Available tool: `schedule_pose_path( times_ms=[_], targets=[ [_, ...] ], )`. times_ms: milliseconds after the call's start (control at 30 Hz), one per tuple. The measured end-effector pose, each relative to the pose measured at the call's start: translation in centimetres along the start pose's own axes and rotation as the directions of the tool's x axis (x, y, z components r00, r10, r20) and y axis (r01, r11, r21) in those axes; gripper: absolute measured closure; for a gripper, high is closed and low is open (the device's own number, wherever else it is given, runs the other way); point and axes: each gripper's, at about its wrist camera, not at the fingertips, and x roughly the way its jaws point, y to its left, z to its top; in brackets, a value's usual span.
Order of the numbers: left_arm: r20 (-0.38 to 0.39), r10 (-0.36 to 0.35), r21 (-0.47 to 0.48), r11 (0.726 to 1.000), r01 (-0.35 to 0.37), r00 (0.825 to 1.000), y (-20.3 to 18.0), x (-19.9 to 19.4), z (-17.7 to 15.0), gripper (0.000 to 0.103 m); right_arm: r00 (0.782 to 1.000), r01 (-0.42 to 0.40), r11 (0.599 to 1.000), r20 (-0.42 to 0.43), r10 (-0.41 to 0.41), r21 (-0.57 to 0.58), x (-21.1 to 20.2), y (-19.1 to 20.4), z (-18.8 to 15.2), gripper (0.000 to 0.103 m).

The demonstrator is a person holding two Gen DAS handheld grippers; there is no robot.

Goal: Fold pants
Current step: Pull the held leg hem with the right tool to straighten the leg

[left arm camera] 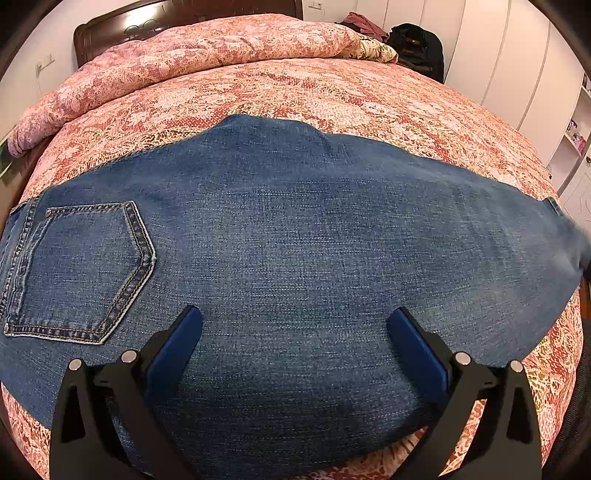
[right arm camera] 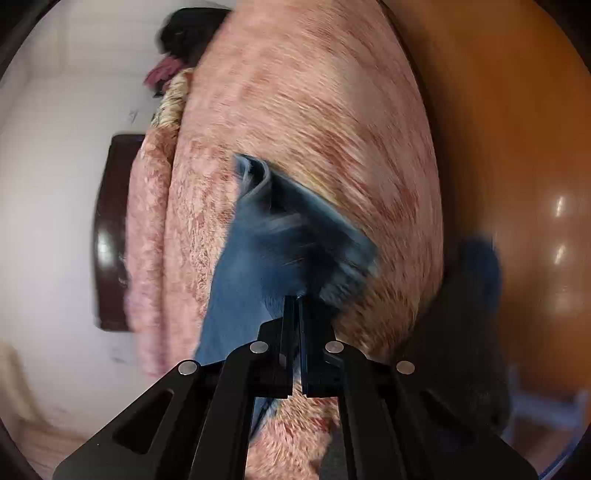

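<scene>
Blue jeans (left arm camera: pixel 295 229) lie flat across the bed, with a back pocket (left arm camera: pixel 81 269) facing up at the left. My left gripper (left arm camera: pixel 295 317) hovers low over the near part of the denim, its blue pads wide open and nothing between them. The right wrist view is blurred and tilted sideways. In it my right gripper (right arm camera: pixel 296 300) is shut, pinching an edge of the jeans (right arm camera: pixel 251 280). From the pinch the cloth rises in a raised, creased fold above the bedspread (right arm camera: pixel 314 110).
The pink-red patterned bedspread (left arm camera: pixel 332 96) covers the bed, with a rolled quilt (left arm camera: pixel 184 51) before the dark headboard (left arm camera: pixel 110 26). A black bag (left arm camera: pixel 417 44) and clothes sit at the far right corner. White wardrobe doors (left arm camera: pixel 517 74) stand at right. Orange-brown floor (right arm camera: pixel 498 147) lies past the bed edge.
</scene>
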Motion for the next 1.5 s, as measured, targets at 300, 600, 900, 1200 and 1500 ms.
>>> schedule_pose_path(
  times_ms=[300, 600, 900, 1200, 1500],
  targets=[
    [0.0, 0.004, 0.002, 1.0, -0.004, 1.0, -0.1, 0.0, -0.1, 0.002, 0.991, -0.083, 0.983, 0.114, 0.065, 0.162, -3.4, -3.5, -0.2, 0.035],
    [0.0, 0.005, 0.002, 1.0, -0.005, 1.0, -0.1, 0.0, 0.0, 0.002, 0.988, -0.126, 0.974, 0.116, 0.106, 0.185, -0.5, -3.0, 0.3, 0.055],
    [0.001, 0.004, 0.002, 1.0, -0.004, 1.0, -0.1, 0.0, 0.0, 0.002, 0.973, -0.109, 0.994, 0.206, 0.101, 0.027, -1.2, -0.3, 0.3, 0.085],
    [0.001, 0.005, 0.002, 1.0, -0.005, 1.0, -0.1, 0.0, 0.0, 0.002, 0.981, -0.147, 0.988, 0.132, 0.14, 0.048, 1.7, 0.0, 1.1, 0.068],
    [-0.001, 0.003, 0.002, 1.0, -0.003, 1.0, -0.1, 0.0, 0.0, 0.002, 0.98, -0.084, 0.996, 0.178, 0.089, -0.034, 0.5, 2.5, 0.4, 0.094]
  ],
)
